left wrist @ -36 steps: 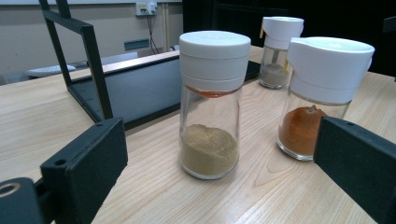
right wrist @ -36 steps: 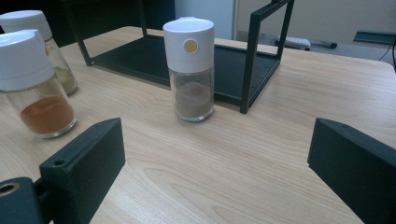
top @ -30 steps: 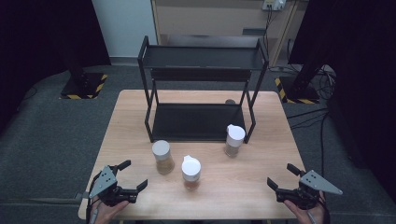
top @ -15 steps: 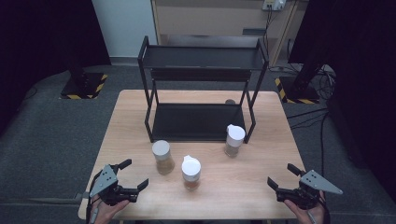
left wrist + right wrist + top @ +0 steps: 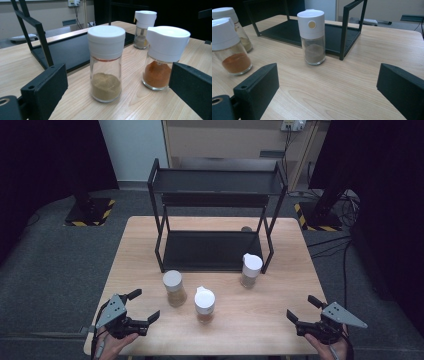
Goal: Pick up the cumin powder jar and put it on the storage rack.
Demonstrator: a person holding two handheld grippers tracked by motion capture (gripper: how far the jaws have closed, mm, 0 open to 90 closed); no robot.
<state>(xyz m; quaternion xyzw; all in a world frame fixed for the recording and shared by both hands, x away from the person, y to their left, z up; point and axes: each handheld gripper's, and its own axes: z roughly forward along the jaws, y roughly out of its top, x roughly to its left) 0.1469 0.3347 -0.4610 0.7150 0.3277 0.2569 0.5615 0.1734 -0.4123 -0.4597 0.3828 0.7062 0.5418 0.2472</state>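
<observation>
Jars (image 5: 106, 62) unlabelled, no legible writing; left gripper (image 5: 140, 306) and right gripper (image 5: 302, 309) both spread, empty.

Left gripper (image 5: 143, 305) with black body, grey three-cornered top plate with small holes, blocky matte black jaws with a round hole, right gripper (image 5: 303, 308) of matching build, thin cable trailing from each

Grey carpet floor (image 5: 60, 265), dark curtains (image 5: 45, 155), pale wall (image 5: 132, 145).
</observation>
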